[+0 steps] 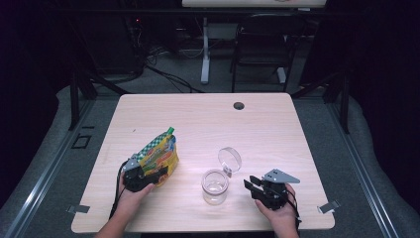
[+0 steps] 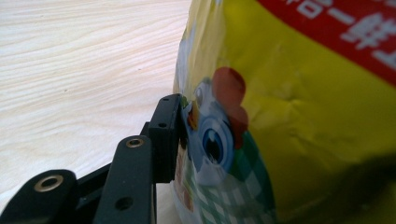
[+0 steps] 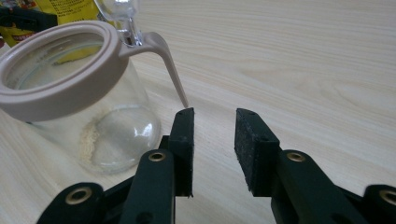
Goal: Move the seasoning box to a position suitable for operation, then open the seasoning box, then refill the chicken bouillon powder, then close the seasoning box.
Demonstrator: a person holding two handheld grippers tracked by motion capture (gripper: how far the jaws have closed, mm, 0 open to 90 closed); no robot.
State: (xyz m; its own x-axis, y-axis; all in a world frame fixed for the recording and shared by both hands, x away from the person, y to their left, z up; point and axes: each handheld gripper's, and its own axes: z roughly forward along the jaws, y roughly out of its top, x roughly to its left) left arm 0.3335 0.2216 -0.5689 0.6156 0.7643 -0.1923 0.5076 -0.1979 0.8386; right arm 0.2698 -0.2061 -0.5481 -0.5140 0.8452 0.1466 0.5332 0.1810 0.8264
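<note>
Gripping is under way: the yellow pouch (image 2: 289, 121) is being taken between the left gripper (image 1: 141, 174) jaws, one pad pressed flat on its side. Just ahead of the empty, half-open right gripper (image 3: 214, 140), the open jar (image 3: 70, 93) is waiting; lifting and tipping are called for next.

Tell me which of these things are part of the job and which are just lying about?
Part of the job:
- yellow snack pouch, between the left tongs
- glass jar with its lid flipped open
- right tongs, open beside the jar

Just lying about:
- chair behind the table
- cables on the floor
</note>
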